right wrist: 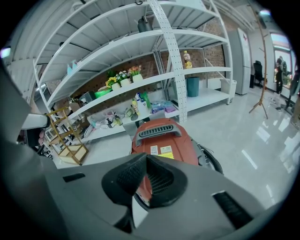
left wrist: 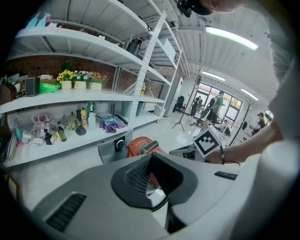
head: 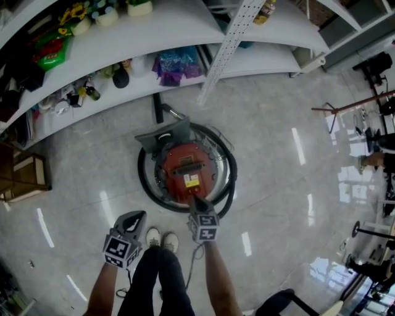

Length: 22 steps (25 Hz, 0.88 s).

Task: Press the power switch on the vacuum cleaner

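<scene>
Right gripper view, right claw (right wrist: 146,176) closed, empty, over red vacuum cleaner (right wrist: 161,138).

Beyond the right claw (head: 199,202), white shelves (head: 265,58) with purple packets (head: 176,63), small bottles (head: 90,92), flower pots (head: 77,15). Far to its left, wooden rack (head: 24,176); far right, coat stand (head: 345,108).

I see the vacuum cleaner (head: 188,168) on the floor (head: 278,154), with the shelf (head: 185,24) far behind it. My right tool (head: 197,202) is over its near edge. My left tool (head: 134,219) is further left and nearer, apart from it.
</scene>
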{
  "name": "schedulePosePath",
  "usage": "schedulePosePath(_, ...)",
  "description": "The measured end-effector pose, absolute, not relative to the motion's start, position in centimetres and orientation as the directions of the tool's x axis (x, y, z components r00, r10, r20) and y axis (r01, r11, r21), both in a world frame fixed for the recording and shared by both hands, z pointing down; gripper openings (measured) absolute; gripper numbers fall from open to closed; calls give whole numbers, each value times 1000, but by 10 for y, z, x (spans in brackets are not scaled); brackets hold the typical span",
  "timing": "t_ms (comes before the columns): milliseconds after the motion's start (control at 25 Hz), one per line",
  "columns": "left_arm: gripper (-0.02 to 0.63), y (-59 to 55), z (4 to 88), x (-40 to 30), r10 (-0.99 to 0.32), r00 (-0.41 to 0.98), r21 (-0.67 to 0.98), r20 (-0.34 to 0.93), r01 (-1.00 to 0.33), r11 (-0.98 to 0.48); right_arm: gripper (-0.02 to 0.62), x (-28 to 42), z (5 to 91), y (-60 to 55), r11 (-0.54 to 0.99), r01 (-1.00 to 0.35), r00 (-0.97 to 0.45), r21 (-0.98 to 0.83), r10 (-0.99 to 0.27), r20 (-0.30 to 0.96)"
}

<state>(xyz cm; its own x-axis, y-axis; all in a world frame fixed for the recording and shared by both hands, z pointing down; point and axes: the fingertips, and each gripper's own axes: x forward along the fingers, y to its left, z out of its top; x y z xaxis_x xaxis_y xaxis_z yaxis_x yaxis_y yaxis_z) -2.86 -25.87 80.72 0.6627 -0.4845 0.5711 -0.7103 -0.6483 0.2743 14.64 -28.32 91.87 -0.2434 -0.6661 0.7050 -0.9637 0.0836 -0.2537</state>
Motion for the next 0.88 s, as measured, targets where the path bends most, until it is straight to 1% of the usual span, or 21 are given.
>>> schedulePosePath(320,6,-255,767,-23,-498,676,257,542,-698,-668,12,146,884,-270,70,-961,-240,-267,-685,688)
schedulePosePath(880,6,-245,691,-13,-519,700,222,491,-676,-702,12,159,794,-247,35,-965,-200,-260,-742,640)
